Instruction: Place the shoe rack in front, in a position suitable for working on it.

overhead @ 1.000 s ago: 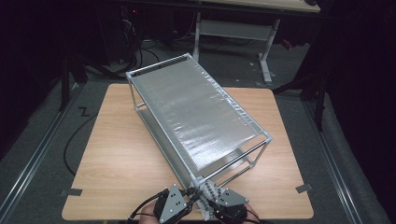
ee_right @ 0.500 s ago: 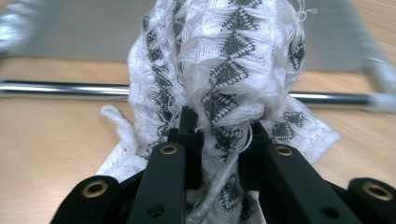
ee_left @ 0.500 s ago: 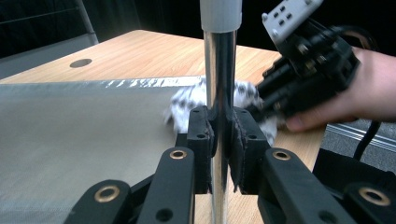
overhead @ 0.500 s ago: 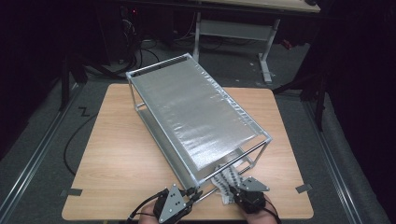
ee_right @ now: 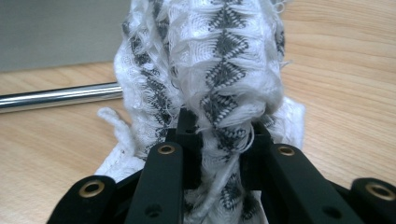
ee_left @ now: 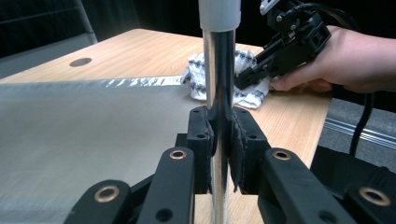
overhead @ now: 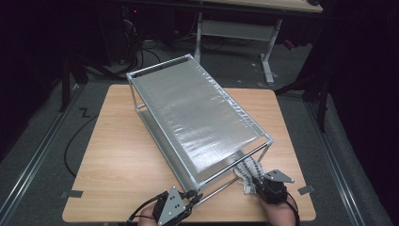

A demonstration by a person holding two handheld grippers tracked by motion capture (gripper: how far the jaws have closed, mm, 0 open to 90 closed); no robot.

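A metal-framed rack (overhead: 197,113) with a silvery top sheet lies at an angle across the wooden table (overhead: 117,150). My left gripper (overhead: 192,197) is at the table's front edge, shut on the rack's near corner post (ee_left: 219,70), with both pads (ee_left: 203,135) pressed to the chrome tube. To its right, my right gripper (overhead: 256,181) holds a white cloth with a black pattern (overhead: 245,170) against the table by the rack's lower rail (ee_right: 56,98). Bunched cloth (ee_right: 219,60) sits between its jaws, which have just been opening slightly.
The person's hand (ee_left: 355,60) holds the right gripper (ee_left: 250,77) near the table's right front corner. A cable hole (ee_left: 80,61) shows in the tabletop. Tape marks (overhead: 71,193) sit at the front corners. Dark floor, cables and another table's legs (overhead: 268,52) lie beyond.
The right gripper has slid to the right along the front edge with the cloth, from beside the left gripper to under the rack's near right corner. The left gripper has stayed on the post.
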